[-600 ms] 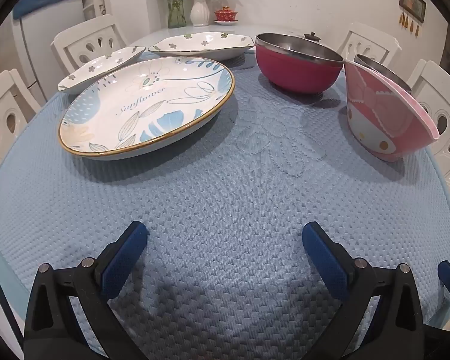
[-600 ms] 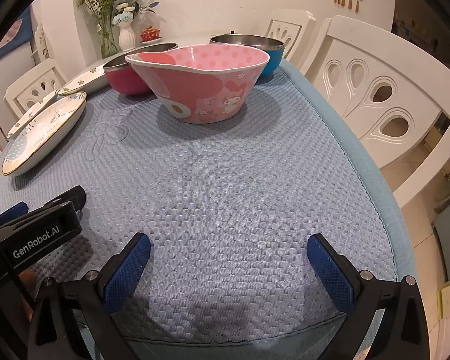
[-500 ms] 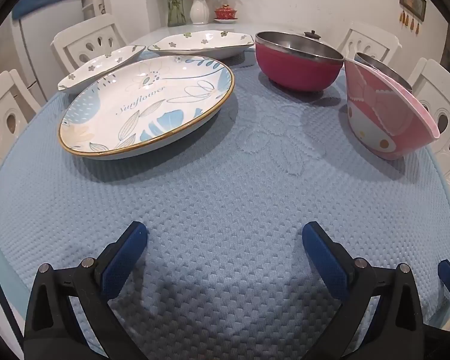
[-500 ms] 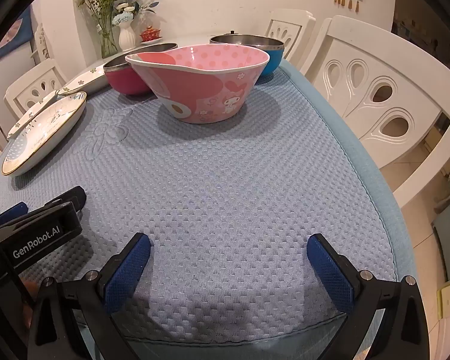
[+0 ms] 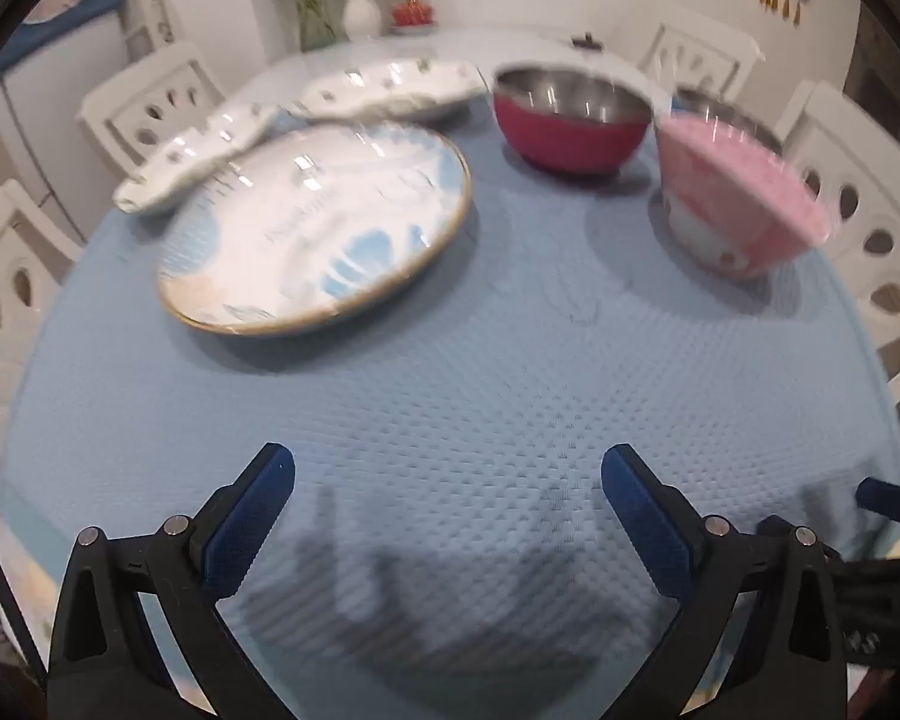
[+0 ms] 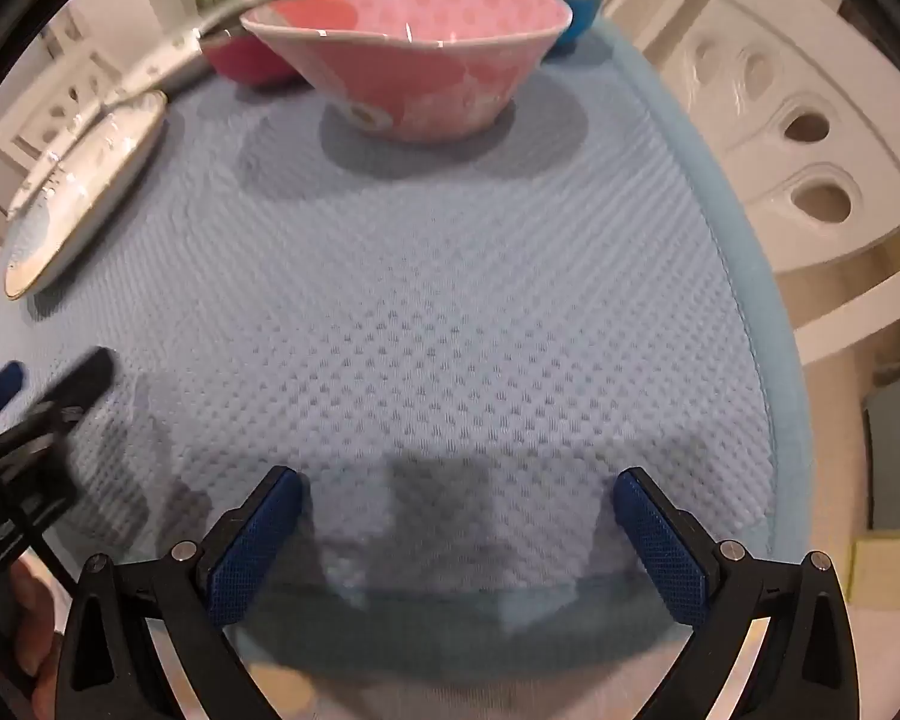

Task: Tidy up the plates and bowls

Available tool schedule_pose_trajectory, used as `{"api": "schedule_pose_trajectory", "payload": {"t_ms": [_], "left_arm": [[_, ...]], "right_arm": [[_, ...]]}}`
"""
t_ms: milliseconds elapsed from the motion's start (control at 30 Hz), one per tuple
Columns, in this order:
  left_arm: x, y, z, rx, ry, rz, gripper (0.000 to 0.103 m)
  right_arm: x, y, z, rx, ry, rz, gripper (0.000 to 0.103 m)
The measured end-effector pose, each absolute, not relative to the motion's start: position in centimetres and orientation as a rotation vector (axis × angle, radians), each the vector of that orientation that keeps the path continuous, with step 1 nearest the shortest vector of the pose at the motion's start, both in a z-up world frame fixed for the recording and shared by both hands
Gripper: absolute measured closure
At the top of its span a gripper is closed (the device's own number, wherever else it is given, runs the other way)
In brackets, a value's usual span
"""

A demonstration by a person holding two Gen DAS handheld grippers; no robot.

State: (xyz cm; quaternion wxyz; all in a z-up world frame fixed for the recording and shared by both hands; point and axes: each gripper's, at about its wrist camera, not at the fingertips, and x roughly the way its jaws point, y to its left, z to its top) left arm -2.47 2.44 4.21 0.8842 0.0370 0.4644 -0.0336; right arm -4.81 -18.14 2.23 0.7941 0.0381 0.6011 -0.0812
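A bumpy blue cloth (image 5: pixel 450 396) covers the round table (image 6: pixel 744 276). White chairs (image 6: pixel 774 138) stand around it. Both the left hand-held gripper (image 5: pixel 448 480) and the right hand-held gripper (image 6: pixel 457 501) are spread wide, holding nothing.

Illumination is bright, indoor and from overhead. Both views show motion blur; the round blue-and-white ceramic plate (image 5: pixel 315 228) and pink plastic bowl (image 6: pixel 408 54) smear, with streaked glare. Soft shadows fall on the blue waffle-textured bench cloth (image 6: pixel 450 300). Fisheye distortion bends edges; corners vignette black.

Both the left gripper (image 5: pixel 448 471) and right gripper (image 6: pixel 457 495) have risen above the tablecloth (image 5: pixel 450 396), tilting downward
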Motion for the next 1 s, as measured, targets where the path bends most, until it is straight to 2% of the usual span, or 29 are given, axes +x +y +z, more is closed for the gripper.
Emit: {"api": "schedule_pose_trajectory", "payload": {"t_ms": [567, 1000], "left_arm": [[-6.9, 7.8, 19.0, 0.076, 0.739, 0.123, 0.001], [-6.7, 12.2, 23.9, 0.054, 0.648, 0.182, 0.001]], "right_arm": [[-7.3, -10.9, 17.8, -0.045, 0.921, -0.014, 0.001], [-5.2, -6.8, 24.2, -0.038, 0.806, 0.053, 0.001]]}}
